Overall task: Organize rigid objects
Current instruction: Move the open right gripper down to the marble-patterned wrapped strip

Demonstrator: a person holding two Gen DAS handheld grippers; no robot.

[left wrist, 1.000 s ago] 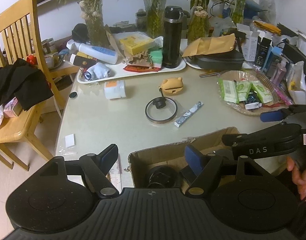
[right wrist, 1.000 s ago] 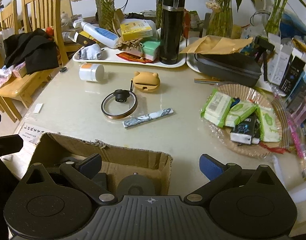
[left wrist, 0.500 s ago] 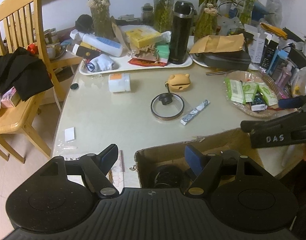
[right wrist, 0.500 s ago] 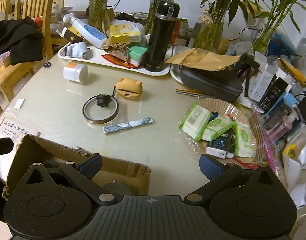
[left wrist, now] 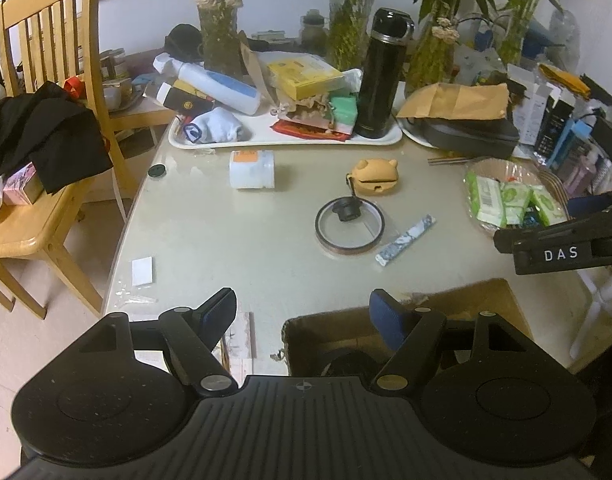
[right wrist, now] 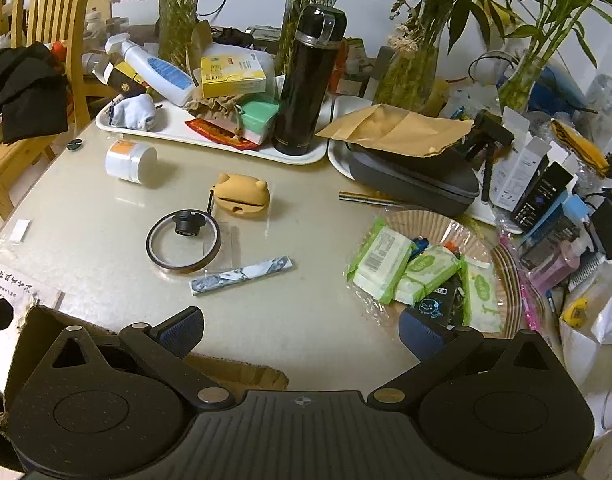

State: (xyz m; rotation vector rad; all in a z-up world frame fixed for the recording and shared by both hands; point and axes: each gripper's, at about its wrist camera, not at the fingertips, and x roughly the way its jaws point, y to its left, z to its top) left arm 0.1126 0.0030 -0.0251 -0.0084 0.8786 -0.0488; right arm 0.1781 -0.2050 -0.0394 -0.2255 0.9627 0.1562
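Note:
A cardboard box (left wrist: pixel 458 304) stands at the table's near edge with dark round objects inside; it also shows in the right wrist view (right wrist: pixel 241 372). My left gripper (left wrist: pixel 303 314) is open and empty above the box's left corner. My right gripper (right wrist: pixel 301 330) is open and empty above the box's far rim. Loose on the table lie a tape ring (right wrist: pixel 182 246) with a black cap inside, a marbled bar (right wrist: pixel 241 276), an orange bear-shaped case (right wrist: pixel 243 196) and a white jar (right wrist: pixel 129 160) on its side.
A white tray (right wrist: pixel 209 142) at the back holds a black flask (right wrist: pixel 308 80), a spray bottle, boxes and a sock. A dark case (right wrist: pixel 414 178) under a brown envelope and a wicker plate (right wrist: pixel 502 264) of wipes lie right. A wooden chair (left wrist: pixel 37 120) stands left.
Both grippers have drawn back and risen from the box. The right gripper has swung to the right, so the box has slid down and left in its view. Both stay open and empty.

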